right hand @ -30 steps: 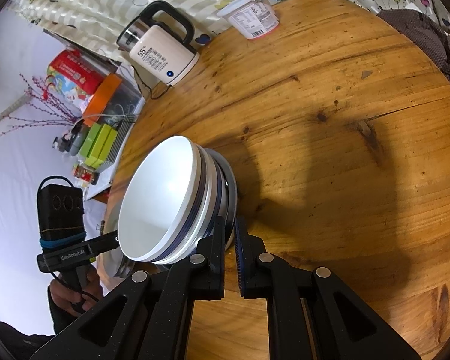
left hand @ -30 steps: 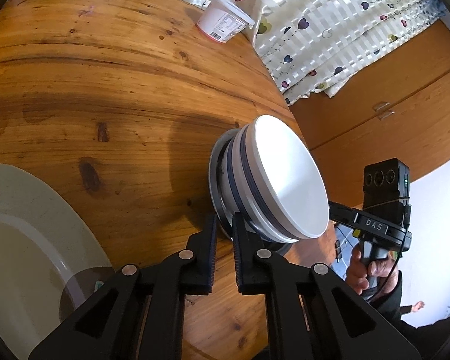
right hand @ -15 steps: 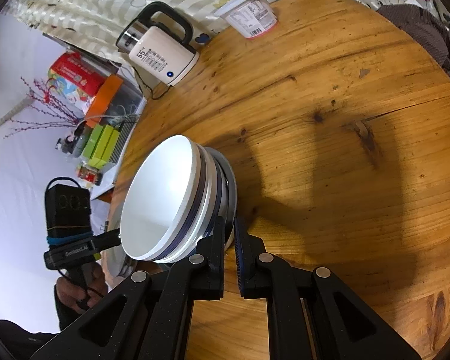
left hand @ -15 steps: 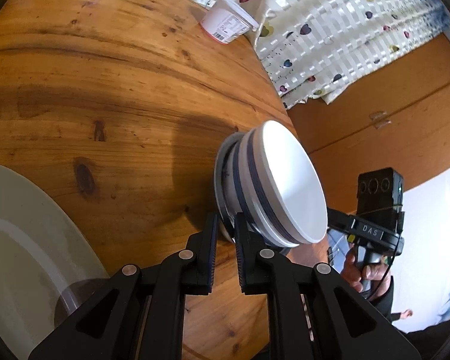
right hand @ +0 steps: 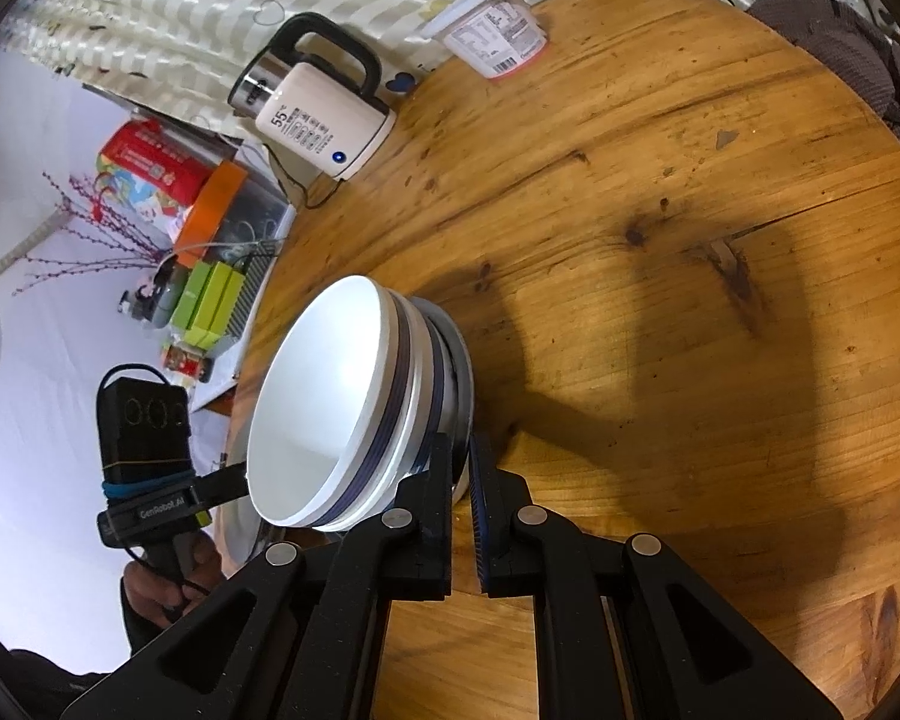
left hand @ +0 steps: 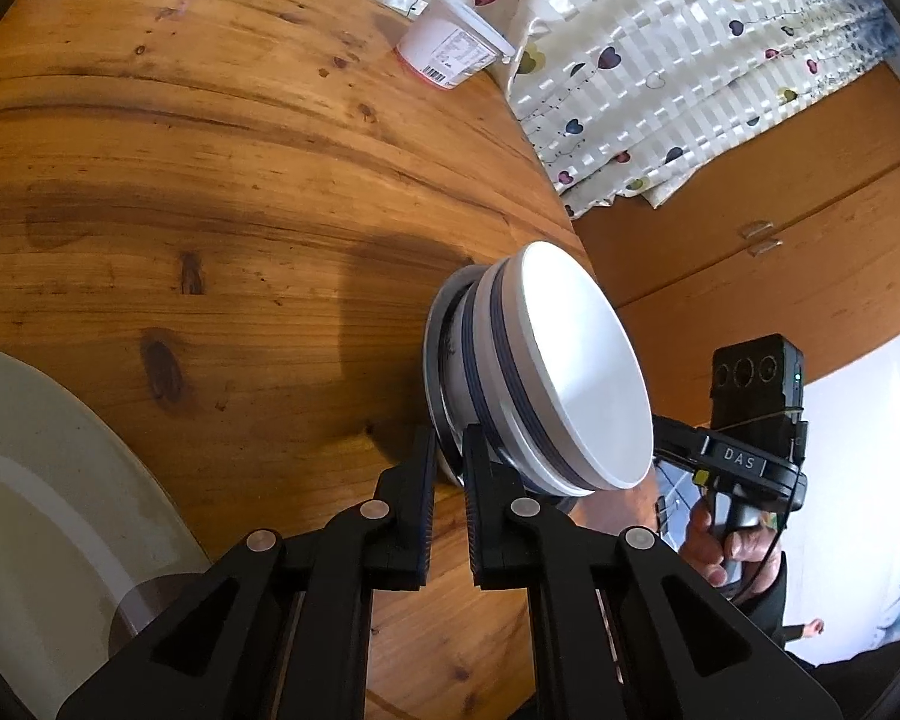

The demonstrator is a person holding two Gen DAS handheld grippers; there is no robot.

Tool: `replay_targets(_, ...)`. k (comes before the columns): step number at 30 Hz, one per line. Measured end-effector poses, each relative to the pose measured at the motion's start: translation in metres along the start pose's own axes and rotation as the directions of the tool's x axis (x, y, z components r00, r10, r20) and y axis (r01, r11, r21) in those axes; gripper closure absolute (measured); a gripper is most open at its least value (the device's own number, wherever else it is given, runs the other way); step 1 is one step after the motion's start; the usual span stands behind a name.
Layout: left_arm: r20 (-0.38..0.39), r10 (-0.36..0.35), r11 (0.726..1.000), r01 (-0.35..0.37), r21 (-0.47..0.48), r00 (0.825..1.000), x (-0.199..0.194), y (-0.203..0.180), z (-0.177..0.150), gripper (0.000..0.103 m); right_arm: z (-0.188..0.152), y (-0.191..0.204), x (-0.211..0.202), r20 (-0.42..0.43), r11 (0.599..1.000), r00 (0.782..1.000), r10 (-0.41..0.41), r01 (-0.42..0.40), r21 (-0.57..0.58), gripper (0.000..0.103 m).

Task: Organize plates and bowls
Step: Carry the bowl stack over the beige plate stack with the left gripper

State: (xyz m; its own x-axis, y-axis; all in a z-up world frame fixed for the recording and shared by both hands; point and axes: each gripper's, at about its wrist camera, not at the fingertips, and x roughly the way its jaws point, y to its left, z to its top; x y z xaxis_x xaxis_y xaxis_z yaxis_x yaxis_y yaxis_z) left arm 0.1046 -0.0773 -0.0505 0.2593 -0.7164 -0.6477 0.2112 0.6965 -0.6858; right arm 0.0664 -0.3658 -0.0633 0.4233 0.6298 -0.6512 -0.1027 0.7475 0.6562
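Observation:
Two white bowls (left hand: 570, 372) with dark blue bands are nested on a grey plate (left hand: 435, 348) near the wooden table's (left hand: 210, 210) edge. My left gripper (left hand: 449, 444) has the plate's near rim between its fingers, and its jaws are closing tight on it. In the right wrist view the same bowls (right hand: 330, 396) and plate (right hand: 463, 360) appear from the other side. There my right gripper (right hand: 461, 450) is shut on the opposite rim. I cannot tell whether the plate rests on the table or hangs just above it.
A large pale plate (left hand: 30, 480) lies at the table's near left. A yoghurt tub (right hand: 492, 30) and a white kettle (right hand: 318, 114) stand at the far edge by a heart-print curtain (left hand: 690, 60). Boxes and tins (right hand: 168, 180) crowd a side shelf.

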Motion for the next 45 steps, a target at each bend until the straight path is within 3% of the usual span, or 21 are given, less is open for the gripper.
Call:
replay_targets(19, 0.044, 0.008, 1.0, -0.009, 0.03, 0.999, -0.014, -0.011, -0.001, 0.096, 0.001, 0.008, -0.007, 0.011, 1.0, 1.0, 0.001, -0.001, -0.023, 0.095)
replay_targets(45, 0.122, 0.036, 0.999, -0.038, 0.013, 0.992, -0.058, -0.007, -0.013, 0.096, -0.003, 0.057, -0.003, -0.004, 0.994, 1.0, 0.029, -0.029, -0.108, 0.095)
